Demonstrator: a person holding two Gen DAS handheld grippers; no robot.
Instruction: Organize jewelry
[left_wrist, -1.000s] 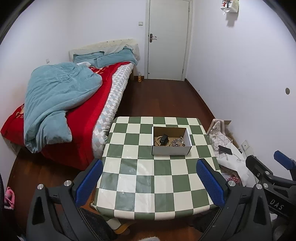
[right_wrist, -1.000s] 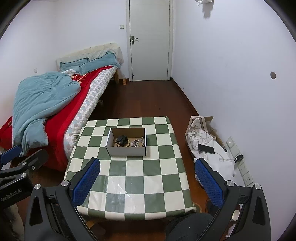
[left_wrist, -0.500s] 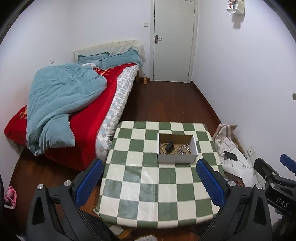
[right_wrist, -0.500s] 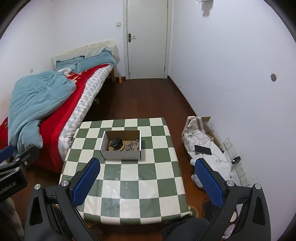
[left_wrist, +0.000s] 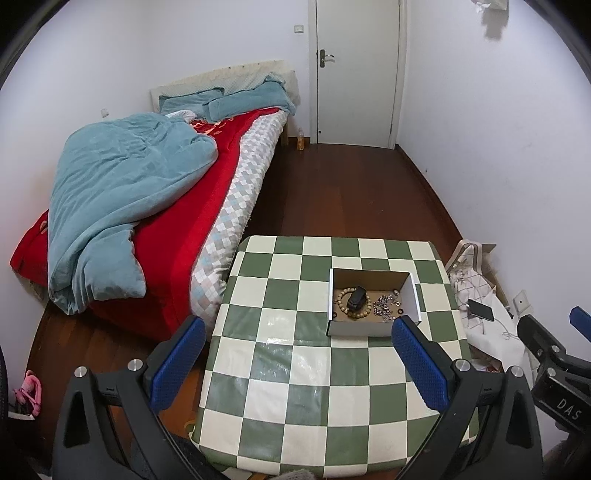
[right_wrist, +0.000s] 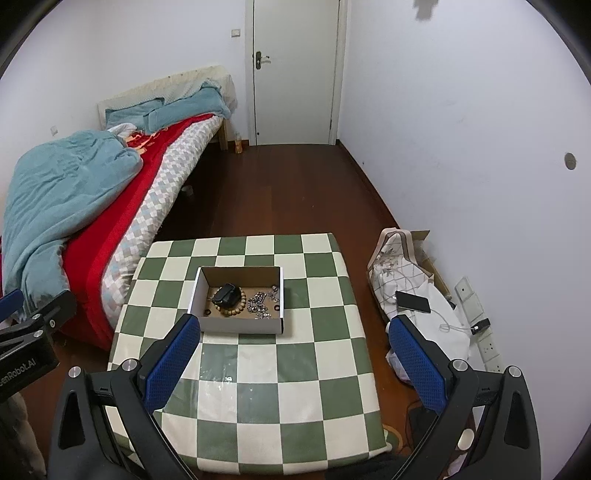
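Your left gripper (left_wrist: 297, 354) hangs high above the near part of the table (left_wrist: 295, 376), its blue fingers (left_wrist: 179, 360) spread wide with nothing between them. Your right gripper (right_wrist: 293, 354) does the same, fingers (right_wrist: 415, 362) wide apart and empty, well above the checkered top.

In the left view the box (left_wrist: 369, 328) sits at about 1 o'clock from the midpoint between your fingertips, toward the far right part of the table; your right-hand fingertip overlaps its near right corner in the picture, though it is well above it. In the right view the box (right_wrist: 240, 325) lies at about 11 o'clock, its near left corner just beside your left-hand fingertip in the picture.

Inside the box, a bead bracelet (left_wrist: 352, 304) lies on the left side with a black item (left_wrist: 355, 298) resting on top of it; what that item is cannot be told. To its right is a tangle of silver chain (left_wrist: 384, 306), close by the bracelet. A few small dark rings are scattered on the box floor, too small to identify.

The bed (left_wrist: 155, 229) stands at 10 o'clock off the table, the door (left_wrist: 356, 70) at 12, and a phone (right_wrist: 413, 301) on white bags at 3 o'clock beside the table.
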